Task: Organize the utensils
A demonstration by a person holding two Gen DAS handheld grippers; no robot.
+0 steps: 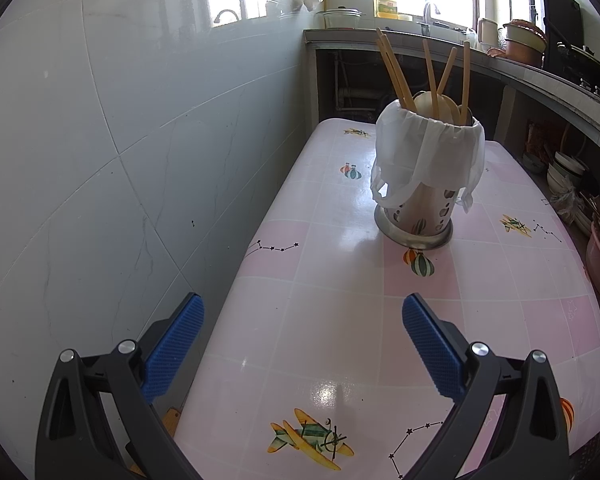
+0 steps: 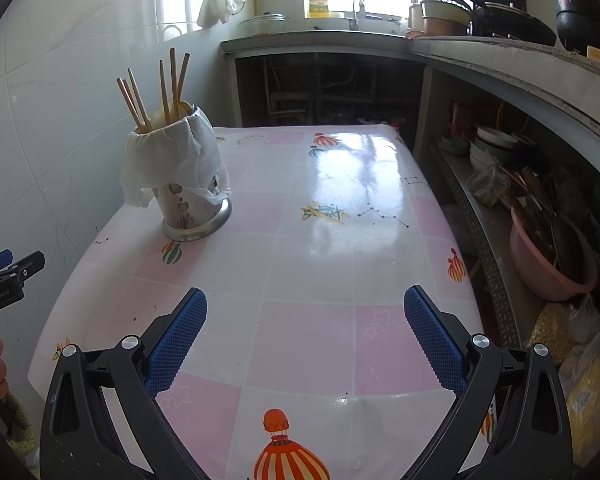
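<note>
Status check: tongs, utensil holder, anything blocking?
Left tongs open, empty. Right tongs open, empty. Utensil holder upright on table, chopsticks inside, white plastic bag draped over rim. Nothing in the way.

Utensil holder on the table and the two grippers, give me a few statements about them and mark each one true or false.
1. The utensil holder stands upright on the table. True.
2. The chopsticks lie flat on the table. False: they stand inside the holder, sticking up out of it.
3. A white plastic bag is draped over the holder's rim. True.
4. The left gripper is shut on a chopstick. False: its jaws stand wide apart with nothing between them.
5. The right gripper is open and holds nothing. True.
6. The holder sits on the side of the table away from the wall. False: in the right wrist view it is near the tiled wall.
</note>
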